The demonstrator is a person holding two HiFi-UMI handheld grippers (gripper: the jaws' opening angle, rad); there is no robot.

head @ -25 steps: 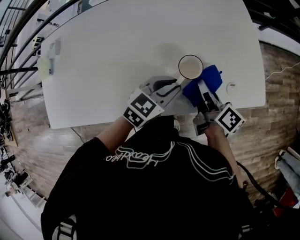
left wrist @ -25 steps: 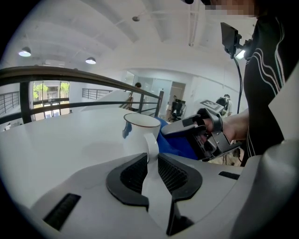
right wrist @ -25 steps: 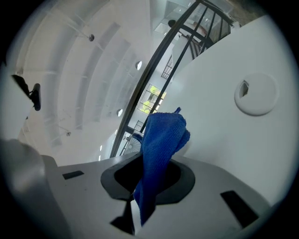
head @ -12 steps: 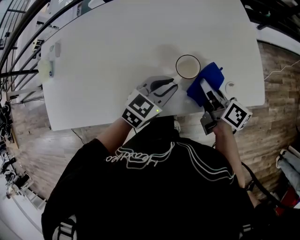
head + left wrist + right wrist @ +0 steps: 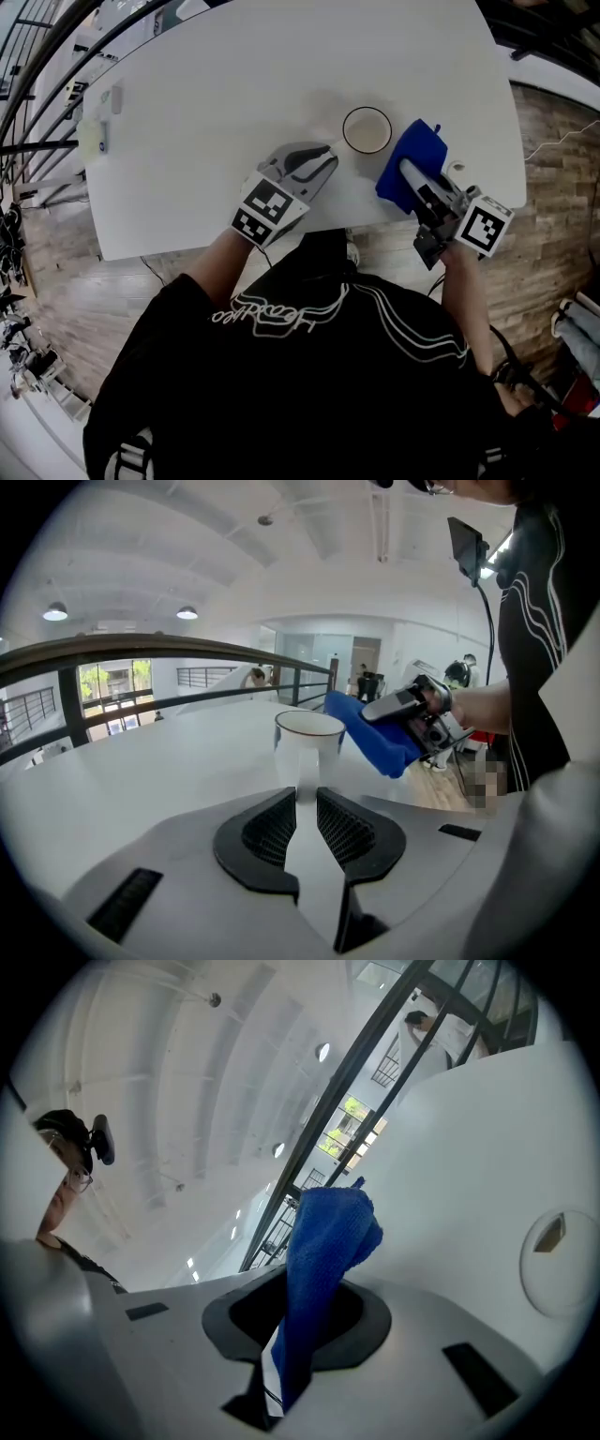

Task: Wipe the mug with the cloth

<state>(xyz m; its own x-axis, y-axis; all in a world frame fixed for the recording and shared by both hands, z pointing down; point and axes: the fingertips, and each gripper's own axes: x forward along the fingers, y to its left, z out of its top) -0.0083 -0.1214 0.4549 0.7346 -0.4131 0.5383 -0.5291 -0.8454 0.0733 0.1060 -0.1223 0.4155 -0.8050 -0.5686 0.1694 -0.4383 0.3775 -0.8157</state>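
Mug [image 5: 367,130], head view: white, upright, mouth up, on the white tabletop [image 5: 234,84] close to its near edge and right of the middle; whether the base sits on the surface or is just lifted, cannot tell. Long axis vertical, and the handle points back toward the near edge and a bit left, straight into the left gripper [image 5: 325,153]. Cloth [image 5: 417,150] is blue, bunched up, just right of the mug and not touching it, carried by the right gripper [image 5: 405,169] over the near right corner. Left gripper view: the mug [image 5: 307,742] is dead ahead with its handle edge-on, and the left gripper [image 5: 302,799] is clenched on that handle, pads either side. The rim shows a thin dark line and the inside looks empty. Likely ceramic or enamel, so rigid, smooth, slippery on the wall, moderate weight, and it chips if knocked. The handle is the sensible hold, since it stops the mug spinning under a wipe and leaves the wall and rim free. Cloth [image 5: 370,733] hangs beside the rim at the right. Right gripper view: the right gripper [image 5: 298,1312] is clamped on a fold of the cloth [image 5: 323,1260], the rest standing out past the tips. It is soft, light and floppy, so it needs pressing against the wall. A small round disc [image 5: 556,1262] lies on the tabletop at the right.
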